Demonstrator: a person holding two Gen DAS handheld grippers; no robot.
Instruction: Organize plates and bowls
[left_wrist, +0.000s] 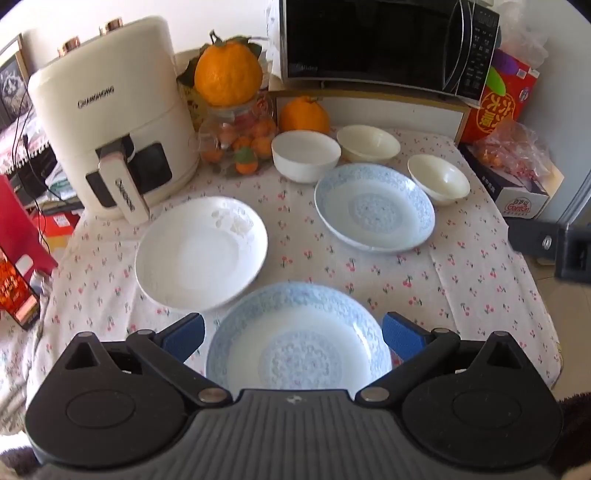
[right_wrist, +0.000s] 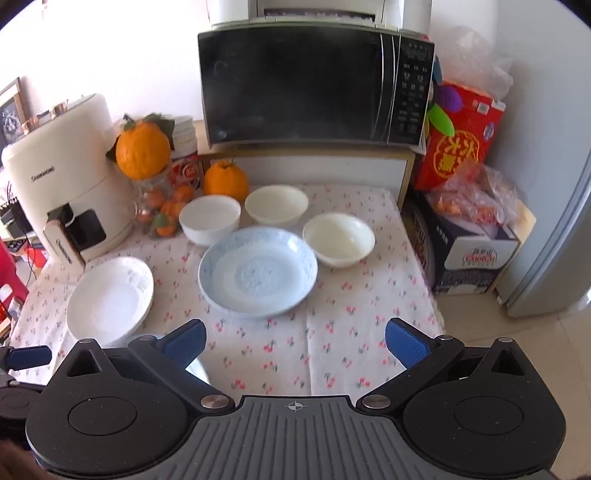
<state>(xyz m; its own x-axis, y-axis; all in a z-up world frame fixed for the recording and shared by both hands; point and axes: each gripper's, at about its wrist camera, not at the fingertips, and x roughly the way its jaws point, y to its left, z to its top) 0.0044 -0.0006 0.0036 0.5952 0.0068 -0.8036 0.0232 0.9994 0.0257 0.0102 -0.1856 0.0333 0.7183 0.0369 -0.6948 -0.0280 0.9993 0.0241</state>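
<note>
Blue-patterned plate (left_wrist: 299, 343), glossy, upright

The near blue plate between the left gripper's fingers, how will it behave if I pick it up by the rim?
The near blue plate looks like glazed ceramic: probably stiff, breakable, and slippery on its glossy rim. It is wide and shallow, so held at one edge it may tilt. The left gripper is open around it.
</note>
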